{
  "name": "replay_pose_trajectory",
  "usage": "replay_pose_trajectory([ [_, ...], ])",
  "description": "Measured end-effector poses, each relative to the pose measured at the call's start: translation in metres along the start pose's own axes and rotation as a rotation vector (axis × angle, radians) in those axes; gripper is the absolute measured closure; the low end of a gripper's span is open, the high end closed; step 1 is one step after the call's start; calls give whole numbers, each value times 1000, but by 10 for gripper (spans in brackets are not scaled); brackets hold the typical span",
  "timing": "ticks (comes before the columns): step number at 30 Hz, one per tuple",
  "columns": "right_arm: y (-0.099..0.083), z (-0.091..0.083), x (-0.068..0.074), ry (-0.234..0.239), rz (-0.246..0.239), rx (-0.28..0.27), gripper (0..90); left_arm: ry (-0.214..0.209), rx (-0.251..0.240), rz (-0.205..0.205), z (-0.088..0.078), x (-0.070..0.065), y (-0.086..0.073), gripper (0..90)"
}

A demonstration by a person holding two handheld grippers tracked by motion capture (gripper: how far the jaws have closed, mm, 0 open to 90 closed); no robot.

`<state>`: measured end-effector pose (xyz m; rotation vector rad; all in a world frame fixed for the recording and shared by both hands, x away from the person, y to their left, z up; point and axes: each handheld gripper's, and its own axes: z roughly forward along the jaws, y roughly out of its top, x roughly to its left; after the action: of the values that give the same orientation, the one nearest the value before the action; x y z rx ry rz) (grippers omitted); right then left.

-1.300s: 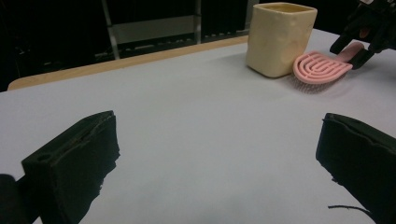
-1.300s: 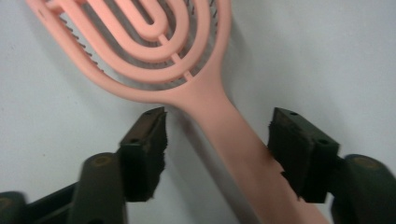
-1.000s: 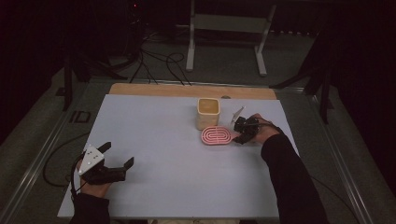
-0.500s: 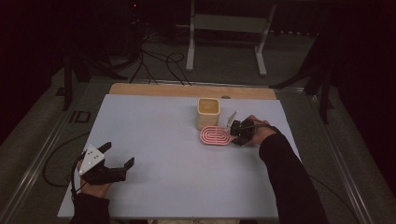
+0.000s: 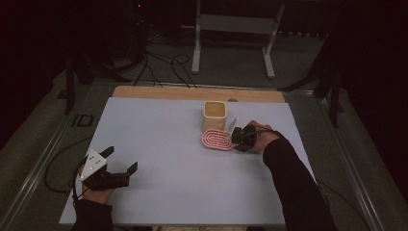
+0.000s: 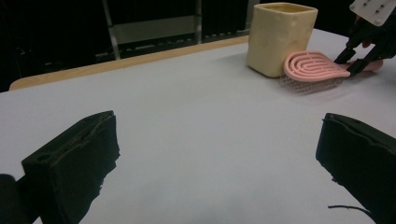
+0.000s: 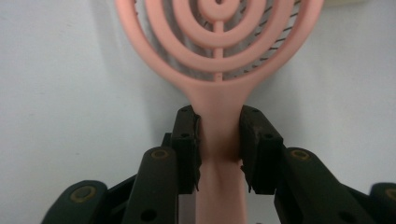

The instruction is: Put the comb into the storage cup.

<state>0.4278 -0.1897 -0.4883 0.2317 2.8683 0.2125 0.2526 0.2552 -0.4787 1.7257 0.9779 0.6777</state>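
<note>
left to right, high view: my left gripper rests low on the near left part of the white table, held in my left hand, whose forearm enters from the bottom edge. the grey three-cornered plate sits on top, and the jaws point toward the table's middle. they stand wide apart with nothing between them; in the left gripper view my left gripper shows its two black pads at either side of the frame, bare table surface between.

centre right: the cream square cup stands upright on the far half of the table. the pink hairbrush lies flat just in front of it, bristles down, its looped head close beside the cup's base; whether they touch i cannot tell. the handle points to the right.

right: my right hand reaches in from the near right, dark sleeve running diagonally up across the table, wrist held low. my right gripper points left along the brush handle. its jaws have just been closing; in the right gripper view my right gripper has both pads pressed on the pink hairbrush at the neck of the handle, pinching it from either side.
</note>
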Motion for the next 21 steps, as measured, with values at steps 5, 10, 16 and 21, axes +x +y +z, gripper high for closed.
replay_pose_trajectory([
  [5,-2,-2,4,11,16,-36,701,1,0,-1,0,0,0,0],
  [10,-6,-6,9,24,41,-74,703,1,2,0,0,0,0,0],
  [16,-8,-11,16,36,48,-130,705,1,-2,-3,0,0,0,0],
  [21,-10,-18,20,34,69,-183,705,1,2,1,0,0,0,0],
])
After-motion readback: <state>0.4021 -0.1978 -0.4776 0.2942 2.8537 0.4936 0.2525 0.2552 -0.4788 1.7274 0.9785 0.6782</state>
